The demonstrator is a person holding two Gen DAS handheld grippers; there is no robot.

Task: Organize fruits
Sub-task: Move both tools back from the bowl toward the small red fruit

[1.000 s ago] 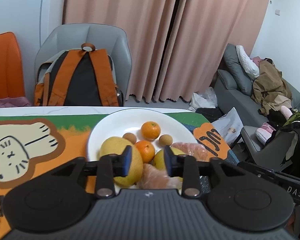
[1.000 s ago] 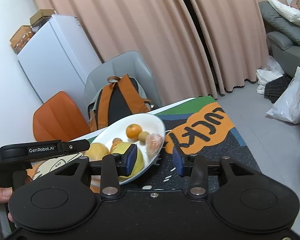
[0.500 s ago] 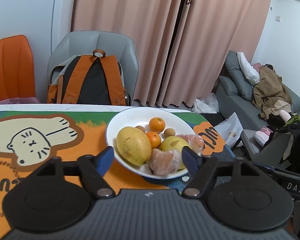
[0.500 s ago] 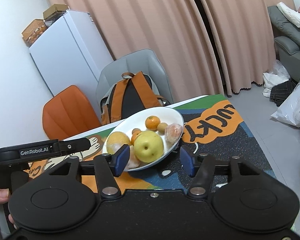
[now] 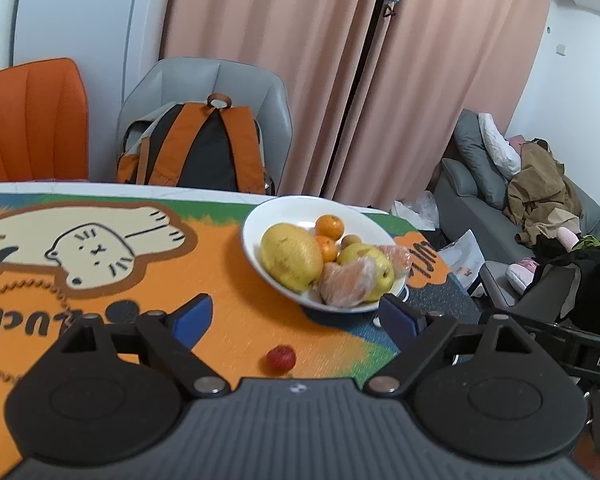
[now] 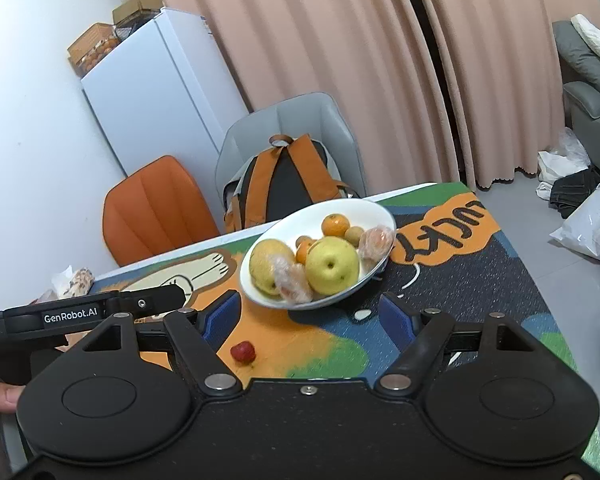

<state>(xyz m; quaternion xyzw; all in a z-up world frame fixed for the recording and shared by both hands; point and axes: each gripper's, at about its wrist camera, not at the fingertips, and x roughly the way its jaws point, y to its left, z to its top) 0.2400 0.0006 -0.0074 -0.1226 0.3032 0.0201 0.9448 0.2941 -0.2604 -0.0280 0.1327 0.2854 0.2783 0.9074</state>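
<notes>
A white bowl (image 5: 260,216) (image 6: 374,210) stands on the patterned mat and holds a large yellow fruit (image 5: 290,257), a yellow pear (image 6: 332,266), small oranges (image 5: 329,226), two wrapped orange pieces (image 5: 346,286) and small brown fruits. A small red fruit (image 5: 281,357) (image 6: 243,352) lies on the mat in front of the bowl. My left gripper (image 5: 296,316) is open and empty, above the mat short of the bowl. My right gripper (image 6: 310,314) is open and empty, also short of the bowl, with the red fruit near its left finger.
A grey chair with an orange and black backpack (image 5: 196,148) and an orange chair (image 5: 32,120) stand behind the table. A white fridge (image 6: 156,92) is at the back left. A grey sofa with clothes (image 5: 532,192) and bags on the floor are to the right.
Both grippers have opened wide and pulled back from the bowl. The red fruit on the mat has come into view in front of them.
</notes>
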